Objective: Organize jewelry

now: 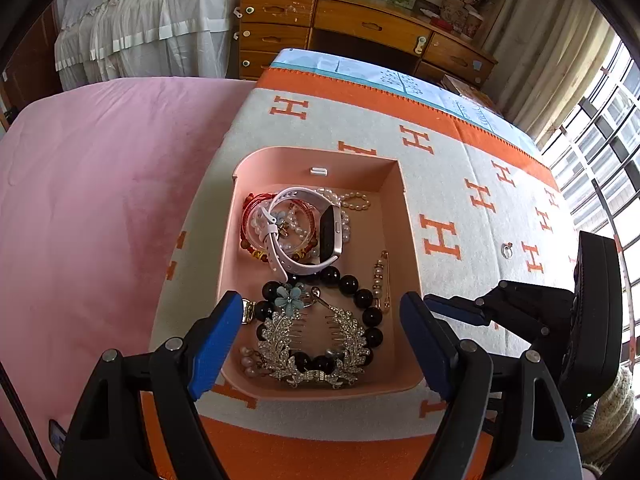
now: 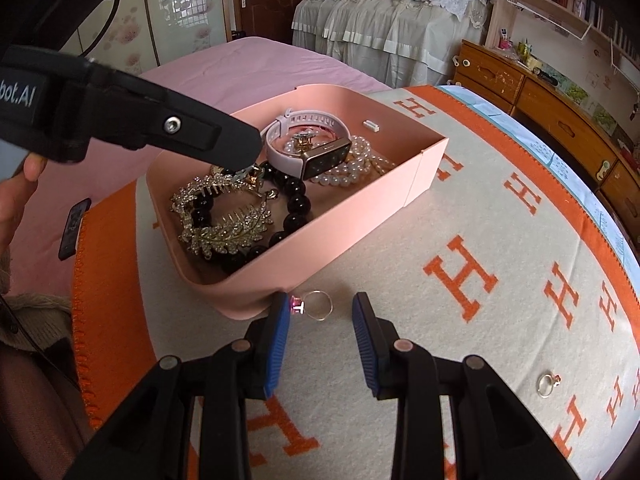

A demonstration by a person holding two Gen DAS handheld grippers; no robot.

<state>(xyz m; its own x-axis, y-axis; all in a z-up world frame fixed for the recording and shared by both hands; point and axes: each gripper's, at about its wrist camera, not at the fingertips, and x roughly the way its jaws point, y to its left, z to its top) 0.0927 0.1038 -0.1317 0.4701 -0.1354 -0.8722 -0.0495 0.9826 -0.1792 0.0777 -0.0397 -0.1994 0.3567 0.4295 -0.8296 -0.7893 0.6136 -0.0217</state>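
My left gripper (image 1: 320, 336) hangs over the pink box (image 1: 412, 240), jaws spread wide w/ nothing in them — comb (image 1: 312, 344), black beads (image 1: 362, 298), watch (image 1: 316, 232) and pearls (image 1: 352, 200) lie inside. My right gripper (image 2: 320, 344) sits low on the blanket (image 2: 460, 208), jaws apart around a pink-stone ring (image 2: 314, 306) just beside the box wall, stone at the left pad (image 2: 280, 344). 2nd ring (image 2: 547, 384) lies well apart to the right.

The orange-and-grey blanket (image 2: 460, 216) (H-patterned) carries a pink tray (image 2: 352, 220) and two rings (image 2: 318, 306) (image 2: 547, 383) beside it
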